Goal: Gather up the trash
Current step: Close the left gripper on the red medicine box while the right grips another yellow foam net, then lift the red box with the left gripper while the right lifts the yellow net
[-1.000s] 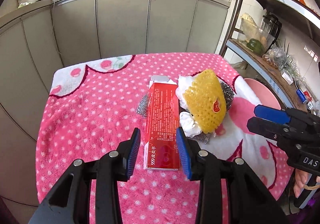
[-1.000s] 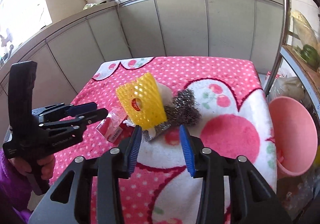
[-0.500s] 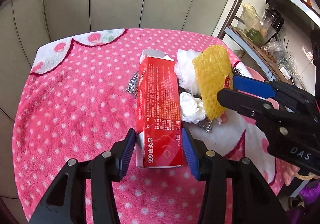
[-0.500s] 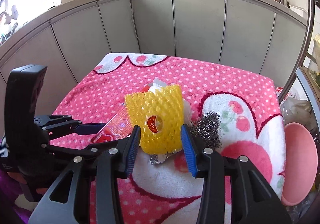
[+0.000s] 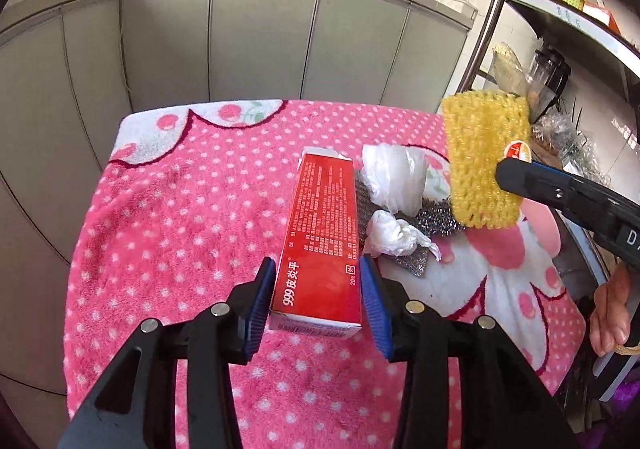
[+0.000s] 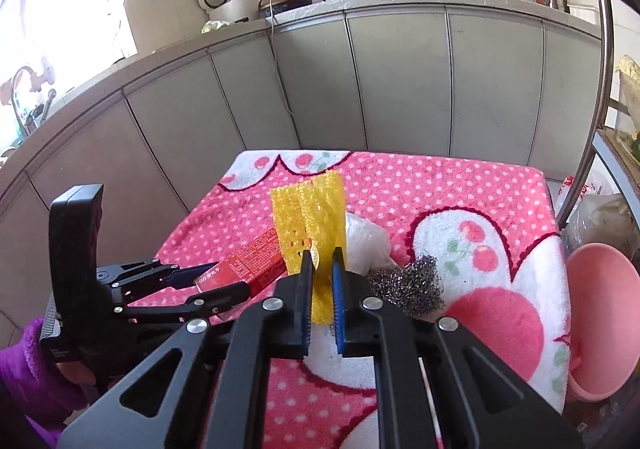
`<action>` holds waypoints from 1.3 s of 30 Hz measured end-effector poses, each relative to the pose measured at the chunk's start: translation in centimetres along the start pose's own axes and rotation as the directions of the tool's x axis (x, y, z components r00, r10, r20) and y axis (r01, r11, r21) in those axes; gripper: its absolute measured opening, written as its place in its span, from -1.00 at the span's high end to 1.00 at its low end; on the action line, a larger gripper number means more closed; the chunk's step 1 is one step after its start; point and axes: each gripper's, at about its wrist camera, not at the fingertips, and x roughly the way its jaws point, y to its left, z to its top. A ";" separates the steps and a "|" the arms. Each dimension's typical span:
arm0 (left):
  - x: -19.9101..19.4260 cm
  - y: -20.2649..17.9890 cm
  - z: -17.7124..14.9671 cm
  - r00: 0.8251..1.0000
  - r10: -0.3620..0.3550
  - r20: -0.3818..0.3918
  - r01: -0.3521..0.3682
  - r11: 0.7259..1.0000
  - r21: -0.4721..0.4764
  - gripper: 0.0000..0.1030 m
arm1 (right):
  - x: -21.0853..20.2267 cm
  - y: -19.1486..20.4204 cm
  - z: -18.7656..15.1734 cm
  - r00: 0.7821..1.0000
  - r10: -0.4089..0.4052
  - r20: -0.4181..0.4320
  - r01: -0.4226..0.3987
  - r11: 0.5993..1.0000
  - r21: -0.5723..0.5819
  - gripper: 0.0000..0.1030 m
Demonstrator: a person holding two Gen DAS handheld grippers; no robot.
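A red box [image 5: 322, 245] lies on the pink dotted cloth [image 5: 180, 217]. My left gripper [image 5: 318, 289] has its blue pads on both sides of the box's near end, closed onto it. My right gripper [image 6: 320, 281] is shut on a yellow foam net [image 6: 310, 225] and holds it above the cloth; the net also shows in the left wrist view [image 5: 484, 161]. White crumpled plastic [image 5: 394, 173], a white wad [image 5: 394, 235] and a steel scourer [image 6: 412, 283] lie beside the box.
A pink basin [image 6: 604, 329] sits at the table's right edge. A metal shelf rack [image 5: 560, 49] with jars and bags stands on the right. Grey cabinets [image 6: 400, 81] with woks on top stand behind the table.
My right gripper closed on the yellow net and lifted it off the pile. My left gripper moved forward and closed around the near end of the red box.
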 end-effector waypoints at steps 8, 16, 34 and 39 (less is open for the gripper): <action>-3.8 2.3 -1.8 0.996 0.080 0.029 -0.078 0.995 -0.063 0.18 | -4.1 -2.4 -2.2 0.995 -0.078 -0.063 0.082 0.994 0.065 0.82; -2.2 3.8 -4.5 0.990 0.096 -0.107 -0.106 0.989 -0.100 0.12 | -1.1 -7.8 -7.7 0.959 -0.105 -0.262 0.174 0.951 0.257 0.81; 0.2 2.5 -2.0 0.968 0.141 -0.206 -0.142 0.990 0.012 0.10 | -2.0 -10.1 -9.2 0.963 -0.077 -0.258 0.151 0.948 0.281 0.31; 1.0 2.8 -1.8 0.961 0.151 -0.230 -0.154 0.988 0.004 0.11 | -2.4 -11.2 -9.5 0.964 -0.065 -0.258 0.148 0.936 0.318 0.30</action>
